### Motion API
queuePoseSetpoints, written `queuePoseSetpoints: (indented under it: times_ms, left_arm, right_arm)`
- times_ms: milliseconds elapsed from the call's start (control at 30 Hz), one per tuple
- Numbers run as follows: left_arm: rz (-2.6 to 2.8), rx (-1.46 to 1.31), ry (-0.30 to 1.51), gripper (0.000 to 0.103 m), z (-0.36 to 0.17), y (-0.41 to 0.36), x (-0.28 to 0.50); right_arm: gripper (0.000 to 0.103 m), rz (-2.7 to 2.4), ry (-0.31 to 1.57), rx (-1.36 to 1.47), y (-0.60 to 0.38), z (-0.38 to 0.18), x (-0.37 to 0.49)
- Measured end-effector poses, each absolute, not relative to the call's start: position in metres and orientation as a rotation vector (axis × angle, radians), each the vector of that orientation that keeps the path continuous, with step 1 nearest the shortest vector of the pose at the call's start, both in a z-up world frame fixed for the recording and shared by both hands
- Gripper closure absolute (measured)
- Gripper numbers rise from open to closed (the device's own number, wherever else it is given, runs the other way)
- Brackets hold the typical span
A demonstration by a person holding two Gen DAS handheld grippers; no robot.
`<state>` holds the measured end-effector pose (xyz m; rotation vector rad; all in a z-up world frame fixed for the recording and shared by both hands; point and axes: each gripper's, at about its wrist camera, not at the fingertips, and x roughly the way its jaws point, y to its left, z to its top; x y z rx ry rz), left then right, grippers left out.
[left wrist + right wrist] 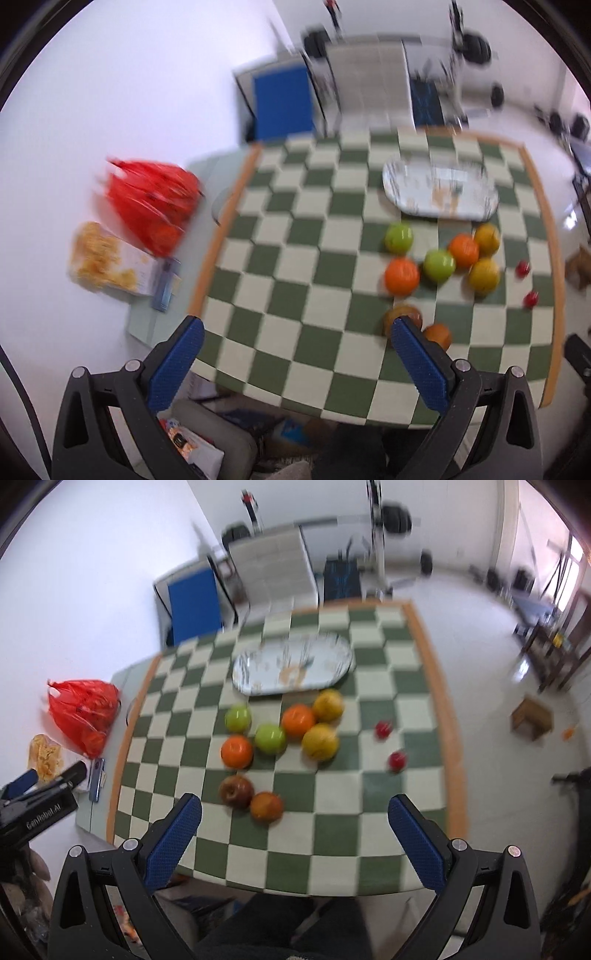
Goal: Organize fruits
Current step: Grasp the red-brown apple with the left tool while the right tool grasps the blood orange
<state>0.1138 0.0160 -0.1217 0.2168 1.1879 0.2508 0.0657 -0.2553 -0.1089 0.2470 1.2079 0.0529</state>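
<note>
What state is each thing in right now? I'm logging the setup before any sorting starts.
left gripper: open, holding nothing, above the table edge
right gripper: open, holding nothing
oval plate: empty, flat on the checkered table
fruits: loose on the table, none on the plate
red bag: slumped, off the checkered cloth, contents unclear

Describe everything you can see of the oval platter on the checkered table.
The oval platter is a long, shallow dish, pale white-grey with dark streaks and an orange-brown patch near its middle; it looks like glazed ceramic, though blur hides detail. It lies flat on the green-and-cream checkered table, toward the far side, its long axis running across the view. Nothing lies in it. The fruit sits just in front; the nearest yellow fruit is close to its rim, contact unclear. Neither gripper is near it.
</note>
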Motion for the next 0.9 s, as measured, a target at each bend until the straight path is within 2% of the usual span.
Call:
queuePoseSetpoints:
  times_ms: [133, 233, 300, 400, 433, 467, 533, 700, 900]
  left_arm:
    - [0.156, 0.194, 1.381, 0.003, -0.190, 0.031, 0.150]
    - [0.086, 0.169, 1.493, 0.005, -0.235, 0.034, 0.166]
    - [0.049, 0.156, 1.566, 0.011, -0.261, 0.034, 0.176]
    - [-0.004, 0.112, 1.653, 0.011, -0.289, 0.031, 0.185]
    - [-0.016, 0.100, 1.672, 0.011, -0.296, 0.030, 0.189]
    - [-0.037, 0.086, 1.690, 0.011, -0.303, 0.027, 0.191]
    - [-0.067, 0.061, 1.718, 0.011, -0.312, 0.022, 0.196]
    - [-0.182, 0.068, 1.754, 0.011, -0.330, -0.006, 0.199]
    - [-0.273, 0.209, 1.785, 0.013, -0.366, -0.055, 0.196]
  right_arm:
    - [0.001, 0.054, 1.341, 0.300, -0.225, -0.202, 0.094]
    - [0.006, 0.045, 1.461, 0.306, -0.199, -0.269, 0.108]
    - [0.012, 0.043, 1.525, 0.289, -0.182, -0.308, 0.115]
    - [0.023, 0.044, 1.593, 0.263, -0.164, -0.352, 0.122]
    - [0.028, 0.048, 1.600, 0.261, -0.160, -0.364, 0.125]
    - [0.038, 0.047, 1.609, 0.258, -0.155, -0.375, 0.128]
    - [0.045, 0.048, 1.618, 0.274, -0.152, -0.391, 0.130]
    - [0.045, -0.032, 1.611, 0.334, -0.173, -0.398, 0.111]
    - [0.045, -0.163, 1.618, 0.417, -0.212, -0.402, 0.088]
